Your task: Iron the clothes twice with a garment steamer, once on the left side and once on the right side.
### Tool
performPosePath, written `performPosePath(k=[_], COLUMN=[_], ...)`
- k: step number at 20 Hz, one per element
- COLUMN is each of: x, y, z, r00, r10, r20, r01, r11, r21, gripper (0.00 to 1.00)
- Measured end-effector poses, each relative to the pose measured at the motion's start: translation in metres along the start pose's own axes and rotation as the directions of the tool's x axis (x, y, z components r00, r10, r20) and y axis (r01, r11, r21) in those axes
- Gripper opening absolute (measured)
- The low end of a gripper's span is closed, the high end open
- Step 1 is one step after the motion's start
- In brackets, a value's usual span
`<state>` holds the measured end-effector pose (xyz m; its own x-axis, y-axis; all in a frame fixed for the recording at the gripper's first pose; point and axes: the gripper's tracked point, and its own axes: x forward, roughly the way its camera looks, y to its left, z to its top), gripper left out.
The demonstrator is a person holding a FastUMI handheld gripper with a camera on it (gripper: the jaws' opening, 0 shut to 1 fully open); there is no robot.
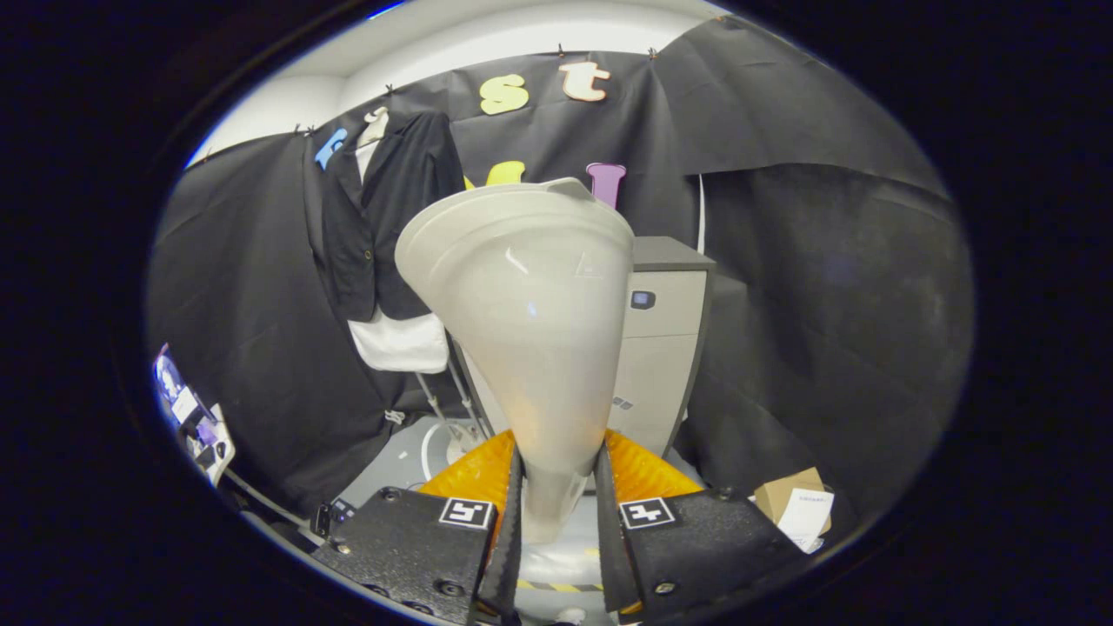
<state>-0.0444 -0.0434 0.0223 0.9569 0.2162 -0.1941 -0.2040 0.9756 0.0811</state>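
My gripper (556, 487) is shut on the narrow neck of a pale grey garment steamer head (522, 296), which rises between the fingers and flares wide at its top. Beyond it and to the left, a black jacket (387, 217) over a white shirt (400, 341) hangs on a stand against the black booth wall. The steamer head stands apart from the clothes, some way short of them, and covers the garment's lower right edge.
A grey cabinet-like unit (663, 348) stands just right of the steamer head. A cardboard box with a white paper (796, 504) lies on the floor at the right. The stand's legs and round base (443, 435) sit on the grey floor below the clothes.
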Motion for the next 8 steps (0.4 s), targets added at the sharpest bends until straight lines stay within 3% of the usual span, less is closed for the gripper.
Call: performPosePath(k=[8], x=[-0.0035], y=[0.0049], z=[0.0013], r00=[1.000], r10=[0.003], r20=[0.000], r01=[-0.003], r11=[1.000], r21=[-0.010], gripper=[0.40])
